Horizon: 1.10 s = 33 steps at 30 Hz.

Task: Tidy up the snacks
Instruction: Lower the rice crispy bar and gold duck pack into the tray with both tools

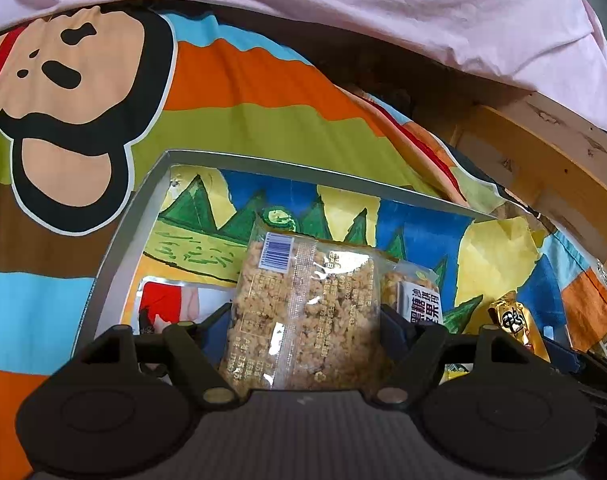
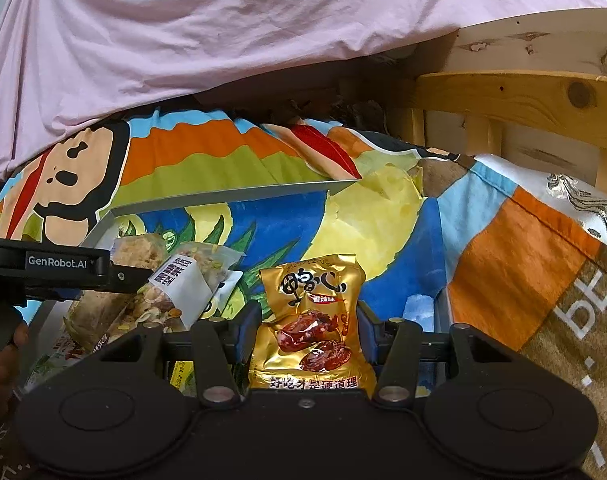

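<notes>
Nearest you, your left gripper [image 1: 305, 320] pinches a clear-wrapped puffed-grain bar [image 1: 303, 312] by its two long edges, the pads pressing both sides. The bar stands lengthwise between the fingers, barcode end away from you, held over the grey-rimmed box [image 1: 115, 248]. Your right gripper [image 2: 309, 326] clamps a gold snack pouch [image 2: 313, 320] the same way, its jaws closed on the pouch's sides; the pouch stands upright with its printed face toward the camera, low over the box's near right part.

Just beyond the bar, inside the box, a nut bar with a white label [image 1: 417, 298] lies beside it on the right, and a red and white packet [image 1: 171, 300] lies at the near left corner. In the right wrist view your left gripper's black arm [image 2: 63, 270] reaches in from the left above the same nut bar, and fingers [image 2: 3, 364] of your hand show at the left edge.

The box floor carries a bright picture of green peaks, blue and yellow. The box rests on a striped cartoon-monkey blanket [image 1: 243, 92]. Farther back hangs pink cloth [image 2: 223, 28], with a pale wooden frame [image 2: 523, 92] at the right.
</notes>
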### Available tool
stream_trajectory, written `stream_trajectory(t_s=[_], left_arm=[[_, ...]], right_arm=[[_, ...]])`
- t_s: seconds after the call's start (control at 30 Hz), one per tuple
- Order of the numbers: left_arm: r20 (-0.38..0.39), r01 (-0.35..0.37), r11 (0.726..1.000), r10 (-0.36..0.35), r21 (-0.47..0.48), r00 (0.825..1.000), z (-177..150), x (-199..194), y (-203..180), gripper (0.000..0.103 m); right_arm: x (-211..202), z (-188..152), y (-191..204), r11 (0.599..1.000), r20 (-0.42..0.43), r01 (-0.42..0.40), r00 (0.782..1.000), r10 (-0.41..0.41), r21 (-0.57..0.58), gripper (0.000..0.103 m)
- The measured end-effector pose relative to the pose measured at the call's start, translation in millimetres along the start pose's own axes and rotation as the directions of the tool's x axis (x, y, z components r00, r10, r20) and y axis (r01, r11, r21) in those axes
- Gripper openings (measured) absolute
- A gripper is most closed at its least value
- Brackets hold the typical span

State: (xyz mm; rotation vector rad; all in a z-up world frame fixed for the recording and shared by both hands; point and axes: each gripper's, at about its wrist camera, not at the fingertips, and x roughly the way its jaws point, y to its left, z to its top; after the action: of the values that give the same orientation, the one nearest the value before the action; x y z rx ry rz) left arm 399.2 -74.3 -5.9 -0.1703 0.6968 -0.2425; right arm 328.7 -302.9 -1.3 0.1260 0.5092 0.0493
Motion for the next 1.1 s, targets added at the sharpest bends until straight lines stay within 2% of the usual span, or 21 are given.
stream_trajectory(t_s=[1.1], left_arm=[[0.011, -0.025, 1.0, 0.025, 0.019, 1.0, -3.0, 3.5, -3.7, 0.078]], right_arm=[[4.3, -0.7, 0.2, 1.0, -0.029, 0.025, 0.999, -0.025, -0.007, 0.055]])
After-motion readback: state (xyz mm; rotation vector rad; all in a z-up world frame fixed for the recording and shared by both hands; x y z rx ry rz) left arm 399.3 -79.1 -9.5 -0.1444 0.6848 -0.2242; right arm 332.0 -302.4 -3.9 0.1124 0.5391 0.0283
